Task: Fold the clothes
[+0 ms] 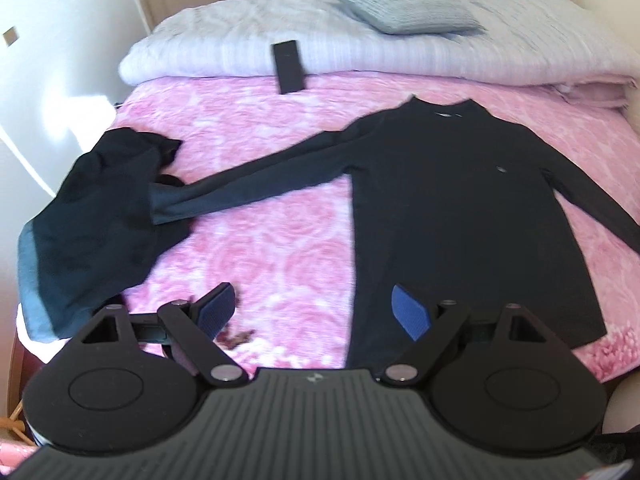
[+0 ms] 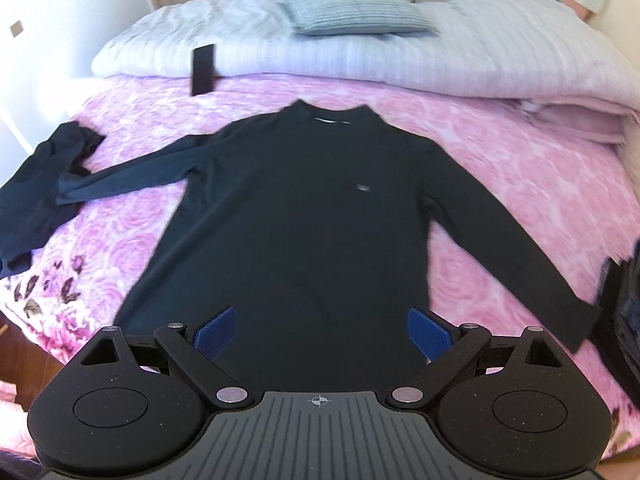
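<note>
A black long-sleeved shirt (image 2: 296,200) lies flat and face up on the pink bedspread (image 2: 500,184), sleeves spread out to both sides, collar toward the pillows. It also shows in the left wrist view (image 1: 460,208). My left gripper (image 1: 316,312) is open and empty, above the bedspread at the shirt's lower left hem. My right gripper (image 2: 322,330) is open and empty, above the middle of the shirt's hem. A second dark garment (image 1: 104,216) lies crumpled at the left, under the shirt's left cuff.
A folded white duvet (image 2: 400,52) and a grey pillow (image 2: 352,8) lie at the head of the bed. A black flat strip (image 2: 202,64) rests against the duvet. A dark object (image 2: 624,320) sits at the bed's right edge. A wall and door stand at left.
</note>
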